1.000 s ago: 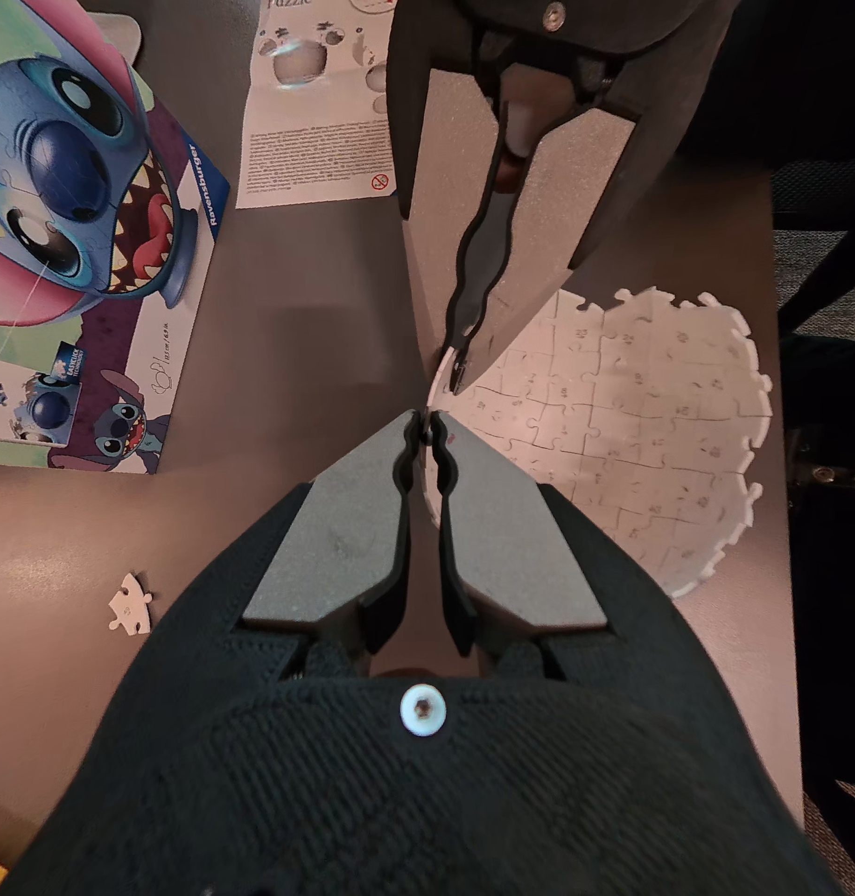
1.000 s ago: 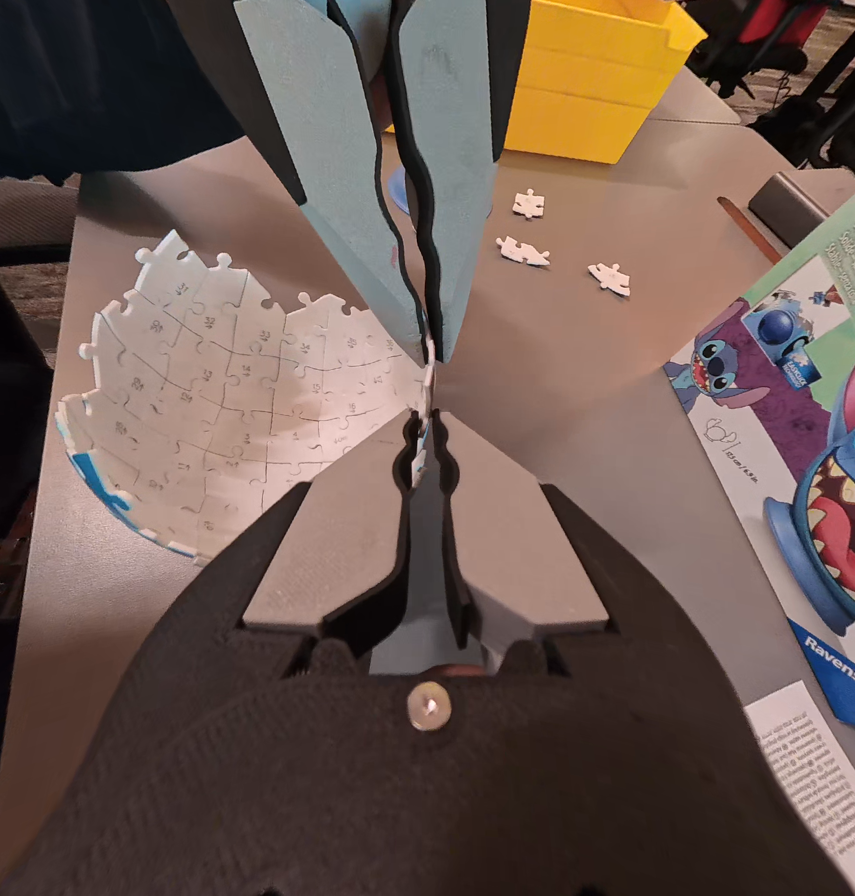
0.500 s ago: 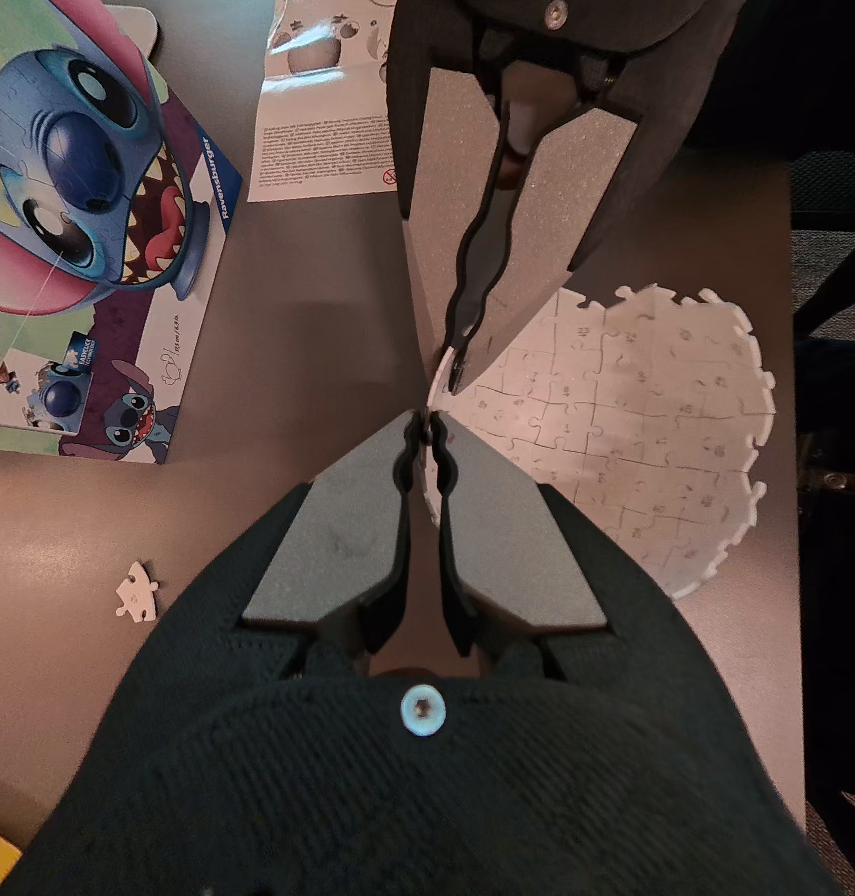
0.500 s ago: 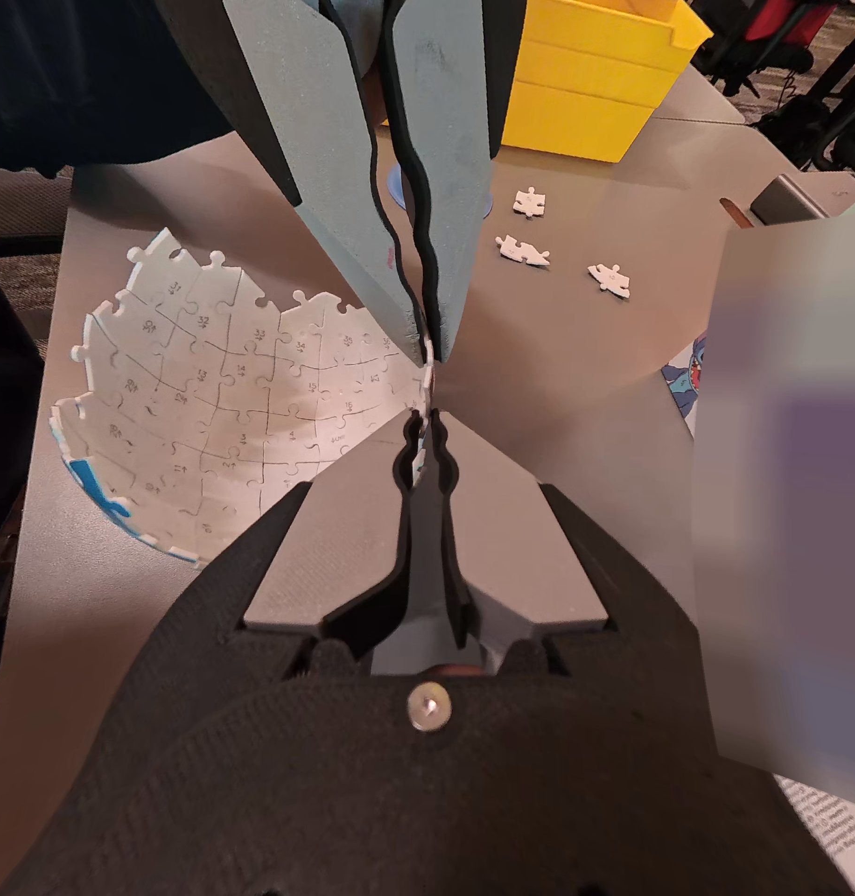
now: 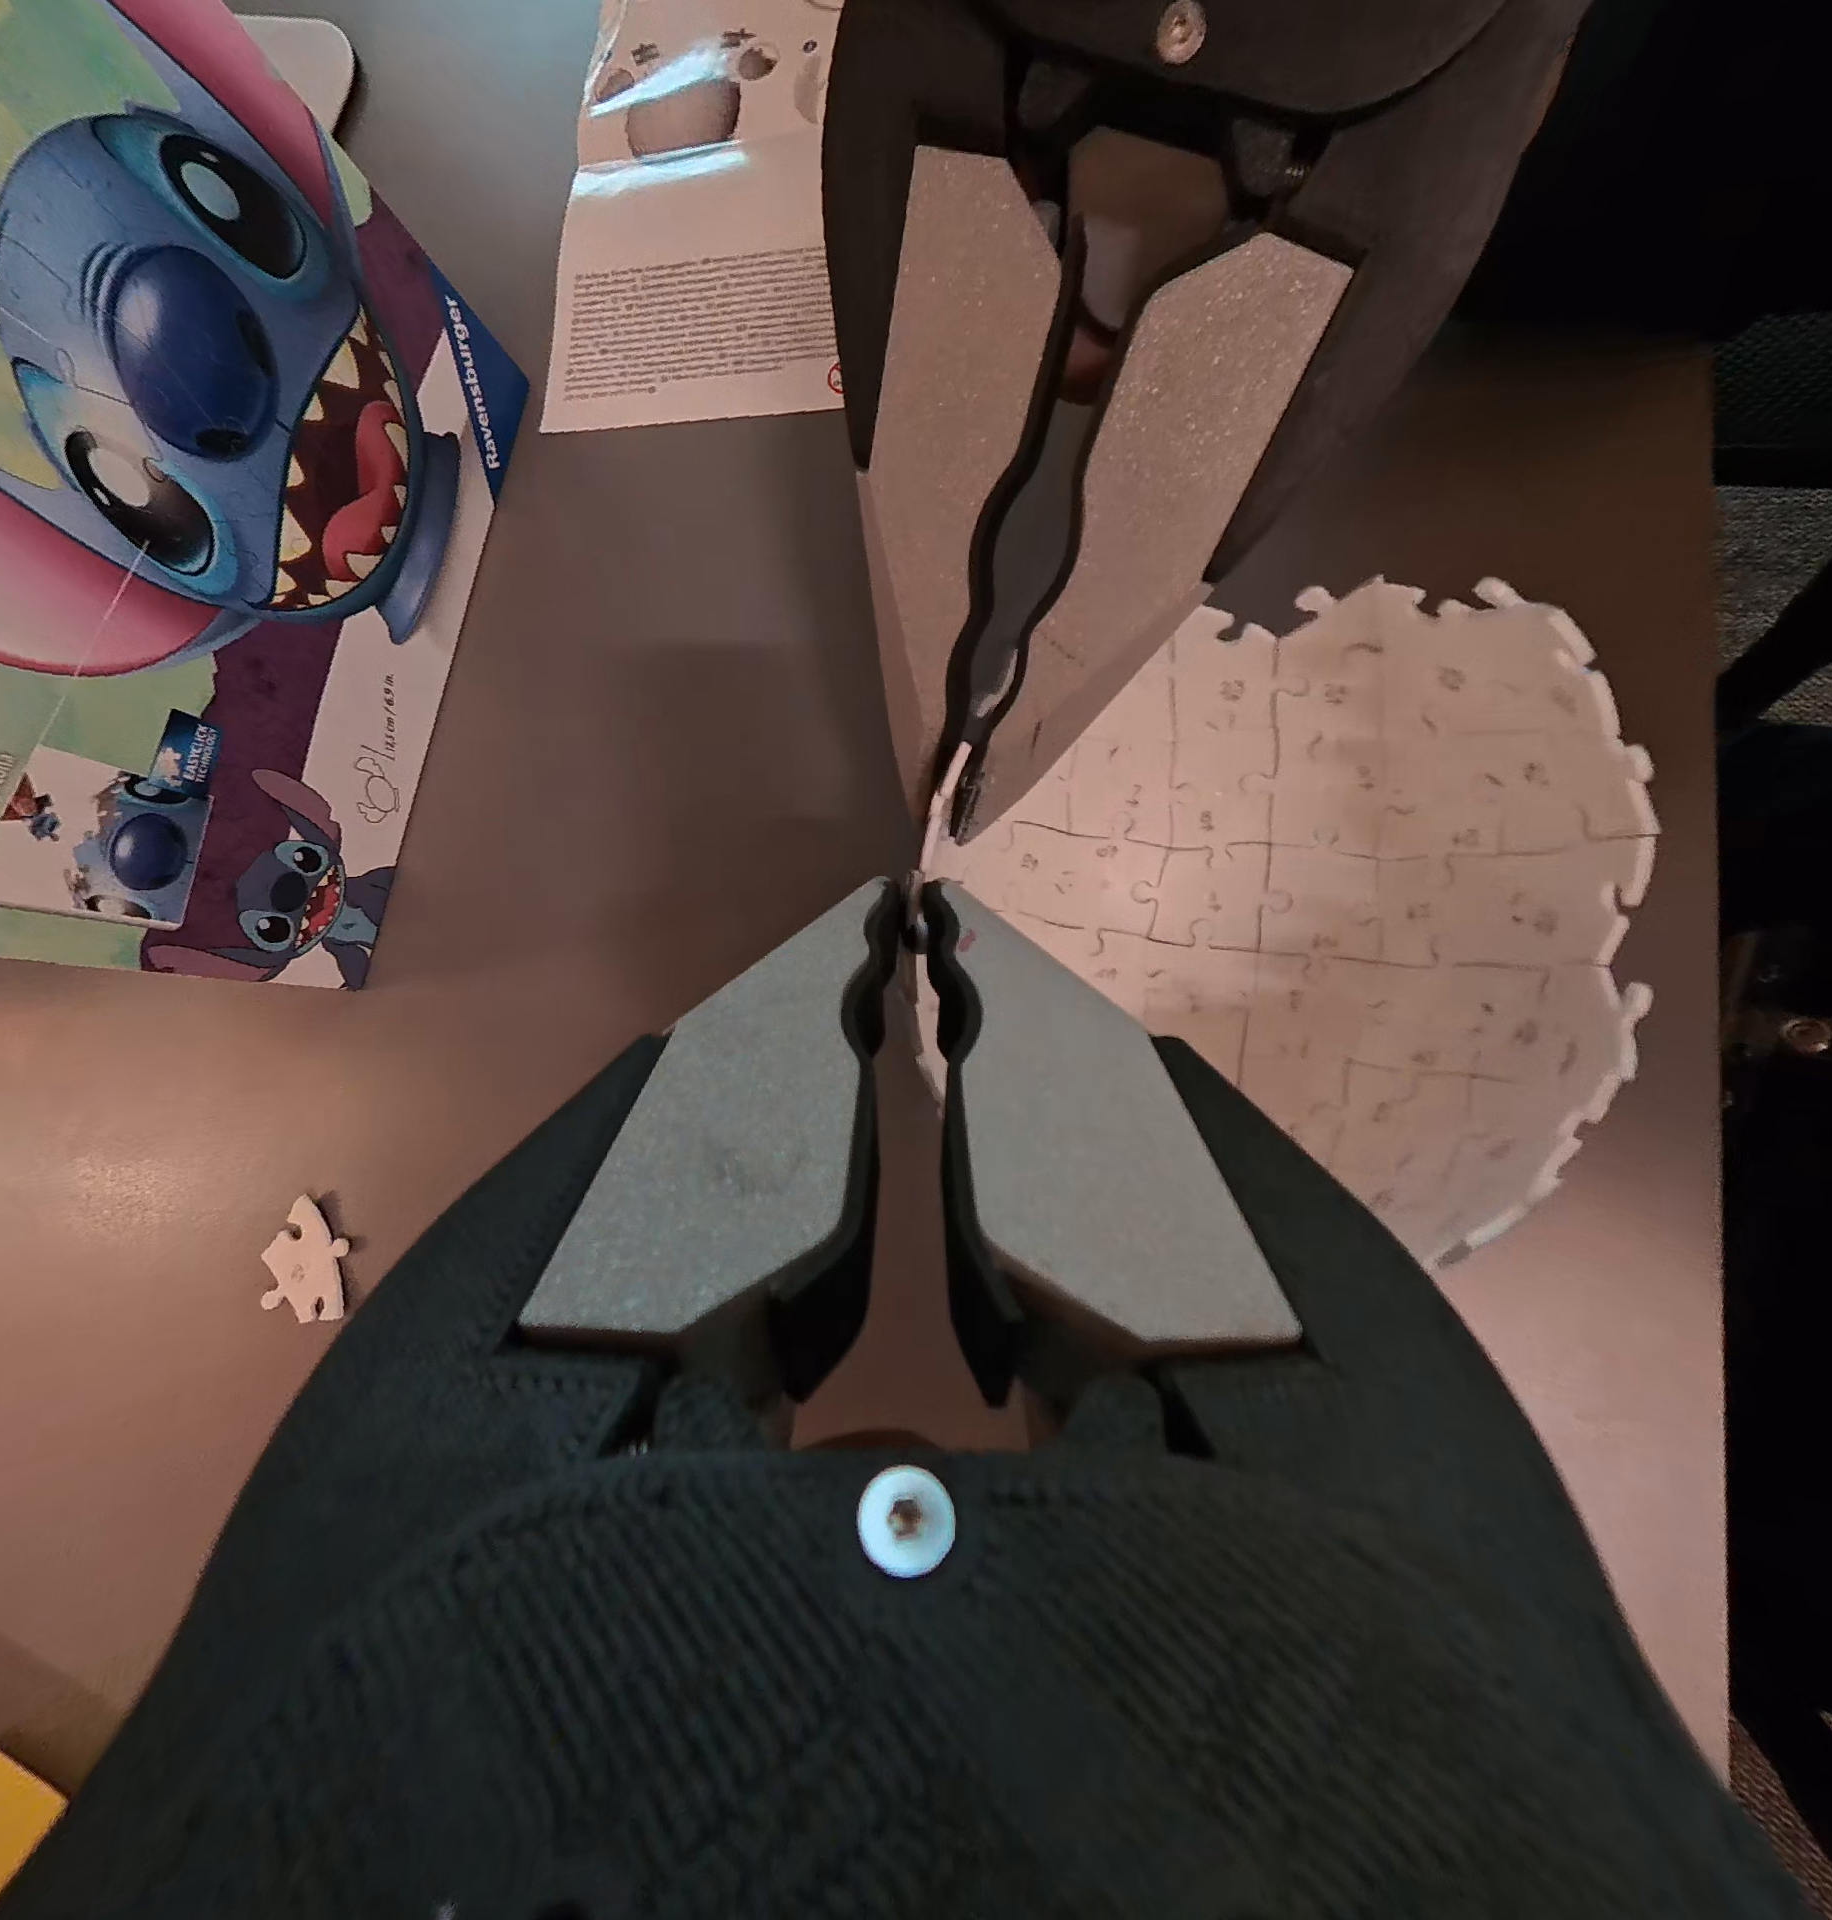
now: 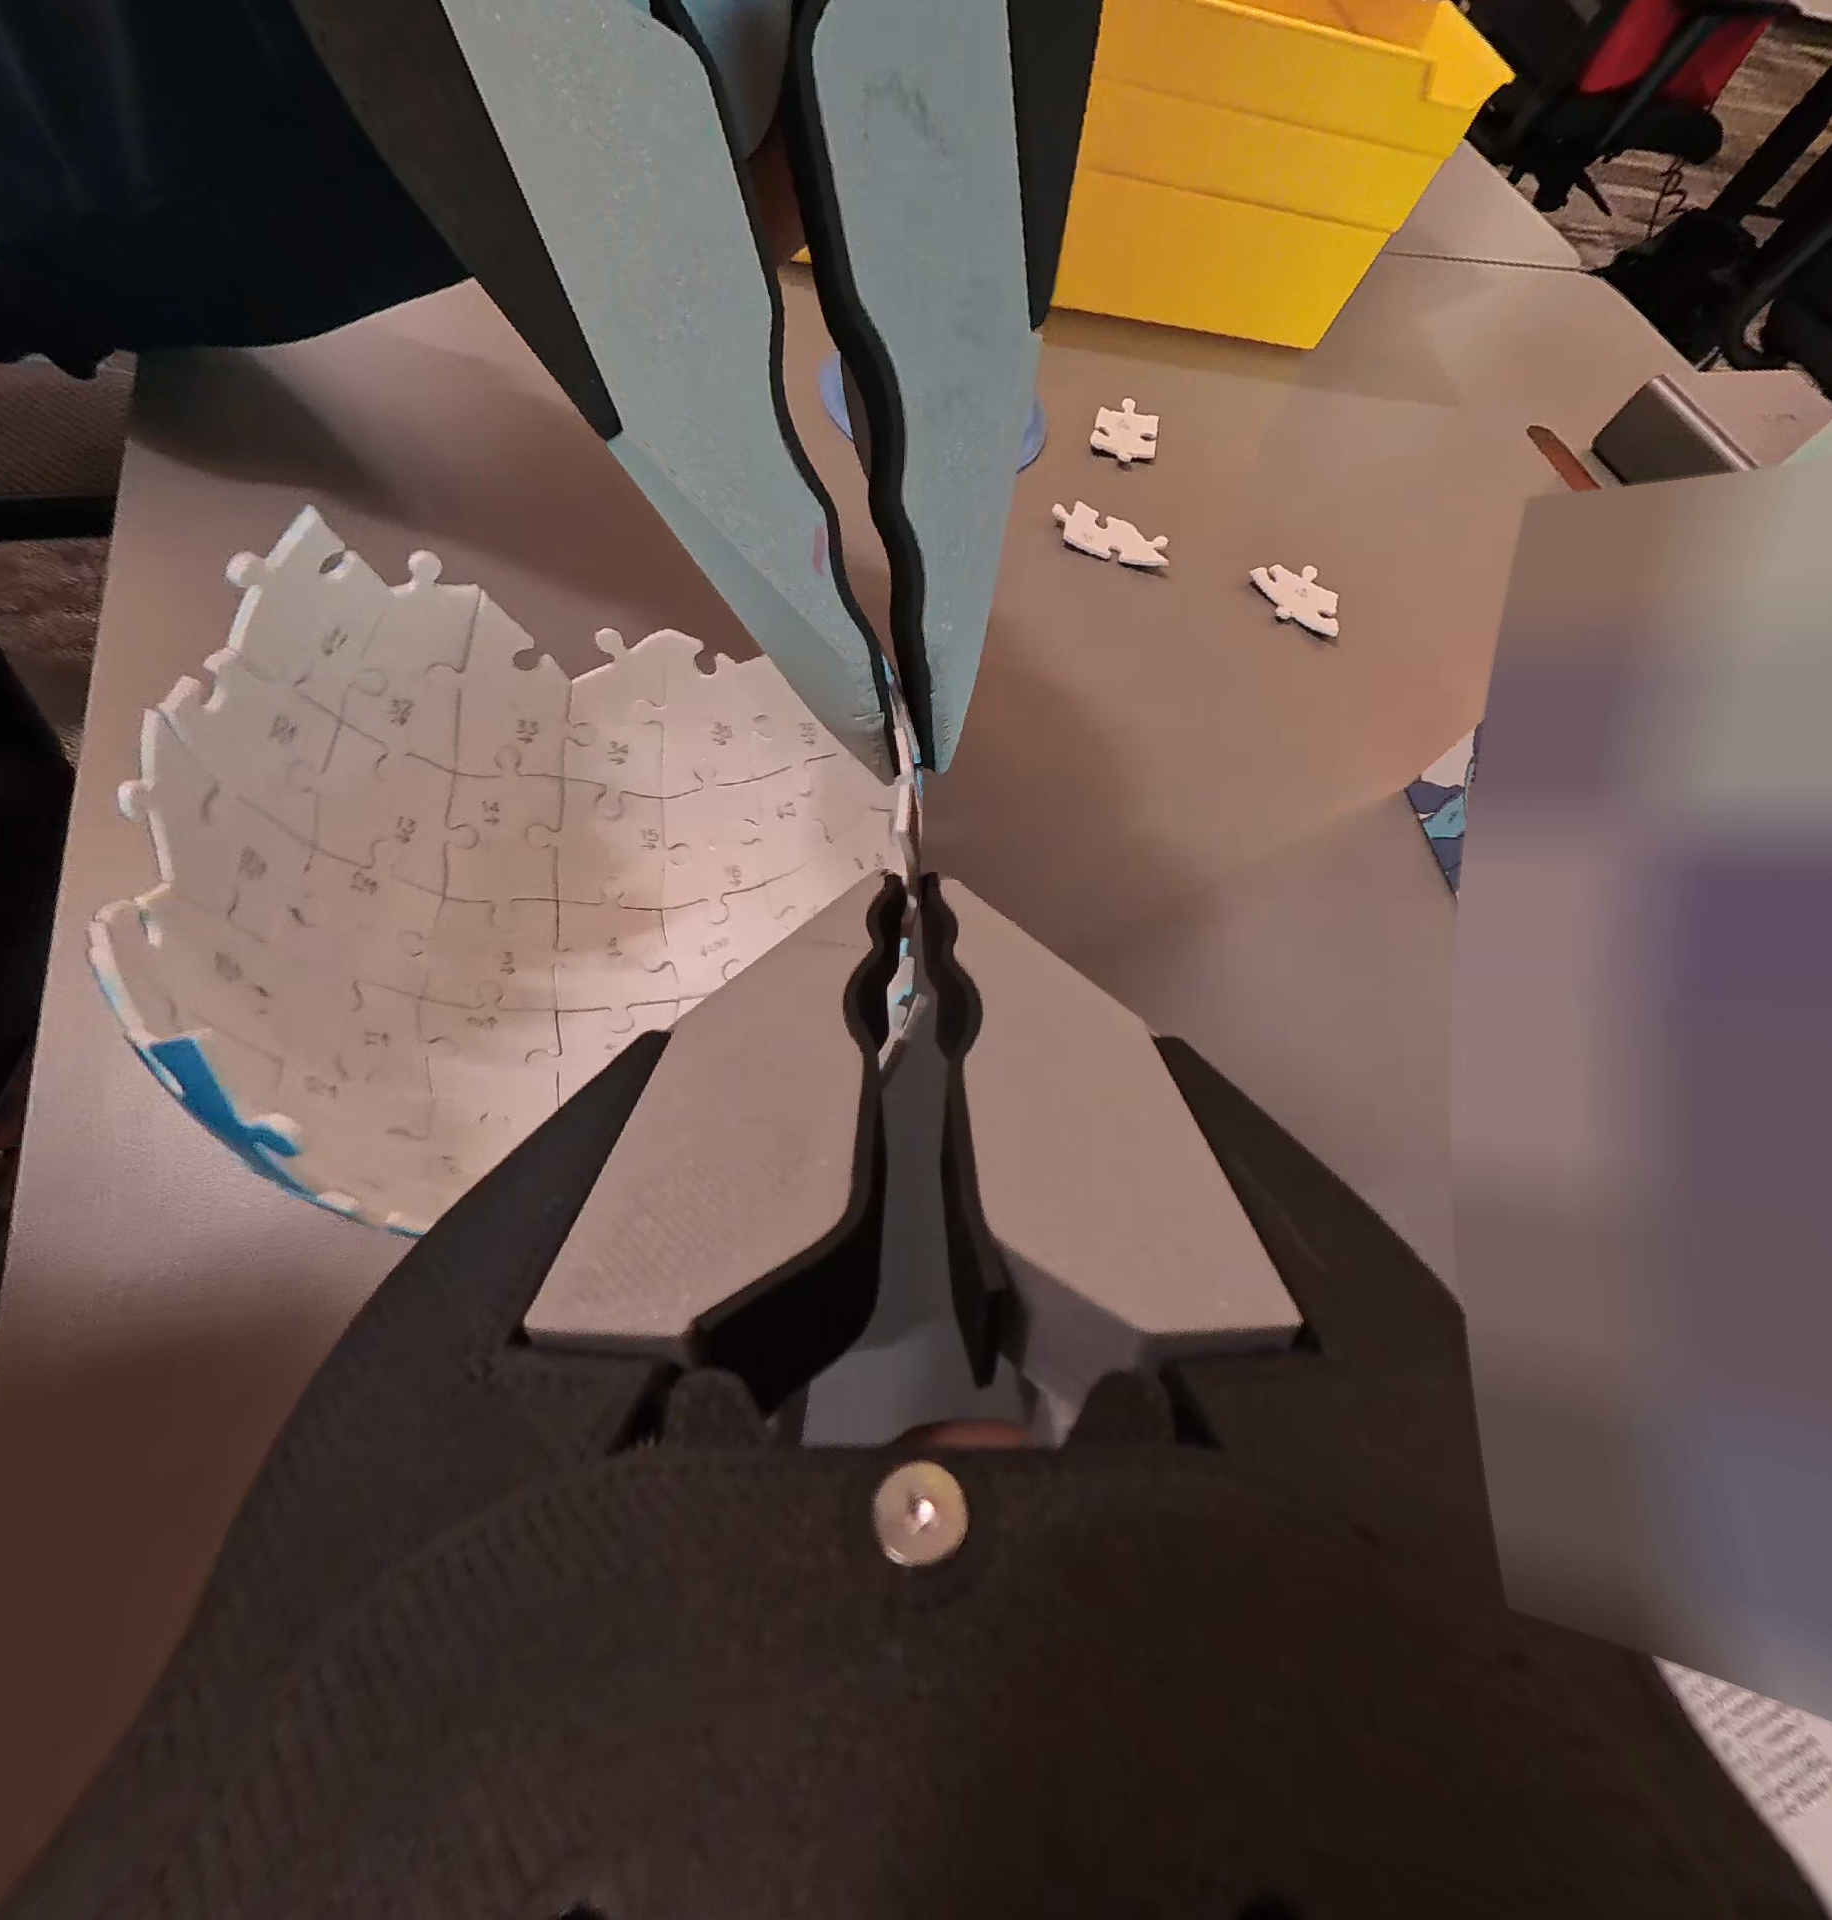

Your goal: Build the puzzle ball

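Note:
The half-built puzzle ball is a white bowl-shaped shell of joined pieces, blue on the outside, seen in the right wrist view too. It stands tilted on the grey table. My left gripper is shut on the shell's near rim. My right gripper comes in from the opposite side and is shut on the same rim just beyond it, tips nearly touching. In the right wrist view my right gripper pinches a white-and-blue rim piece, and the left gripper clamps the rim right above it.
The puzzle box and a paper leaflet lie to the left. One loose piece lies by my left gripper. Three loose pieces lie before a yellow bin. A table edge runs behind the shell.
Both grippers stay shut on the rim. The pair and the shell have shifted slightly together, so the box and leaflet slide right and down in the left wrist view.

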### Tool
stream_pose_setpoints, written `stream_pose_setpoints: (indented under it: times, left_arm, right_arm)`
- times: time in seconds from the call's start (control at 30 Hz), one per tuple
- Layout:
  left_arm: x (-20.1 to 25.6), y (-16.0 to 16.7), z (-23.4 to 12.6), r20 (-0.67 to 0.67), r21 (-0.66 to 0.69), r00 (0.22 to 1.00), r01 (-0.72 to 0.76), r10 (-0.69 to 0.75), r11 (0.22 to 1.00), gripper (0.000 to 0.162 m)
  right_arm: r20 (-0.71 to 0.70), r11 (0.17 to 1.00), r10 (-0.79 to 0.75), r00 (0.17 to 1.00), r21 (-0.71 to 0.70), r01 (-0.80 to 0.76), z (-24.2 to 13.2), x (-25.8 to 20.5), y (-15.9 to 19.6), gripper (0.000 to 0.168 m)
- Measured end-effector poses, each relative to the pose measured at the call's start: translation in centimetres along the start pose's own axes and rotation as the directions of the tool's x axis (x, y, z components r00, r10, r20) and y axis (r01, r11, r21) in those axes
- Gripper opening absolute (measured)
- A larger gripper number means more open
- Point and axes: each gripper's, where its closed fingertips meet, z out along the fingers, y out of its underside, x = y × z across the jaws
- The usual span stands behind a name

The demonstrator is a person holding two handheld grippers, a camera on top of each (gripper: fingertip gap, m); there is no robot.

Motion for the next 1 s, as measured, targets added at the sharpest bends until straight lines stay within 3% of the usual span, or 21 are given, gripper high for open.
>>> stream_pose_setpoints:
  times: [0.3, 0.43, 1.0]
  left_arm:
    - [-0.06, 0.06, 0.04, 0.002, -0.002, 1.0, -0.001, 0.001, 1.0, 0.002]
    - [-0.29, 0.18, -0.01, 0.02, -0.014, 1.0, -0.009, 0.009, 1.0, 0.001]
    - [0.09, 0.36, -0.28, -0.044, -0.055, 0.999, 0.021, -0.024, 0.998, 0.006]
  right_arm:
    - [0.025, 0.998, -0.01, 1.0, -0.07, 0.012, 0.11, 0.14, 0.59, 0.01]
    - [0.059, 0.996, -0.02, 0.998, -0.083, 0.025, 0.36, -0.02, 0.5, 0.002]
    - [0.096, 0.998, -0.019, 0.995, -0.061, 0.025, 0.57, 0.02, 0.28, 0.0]
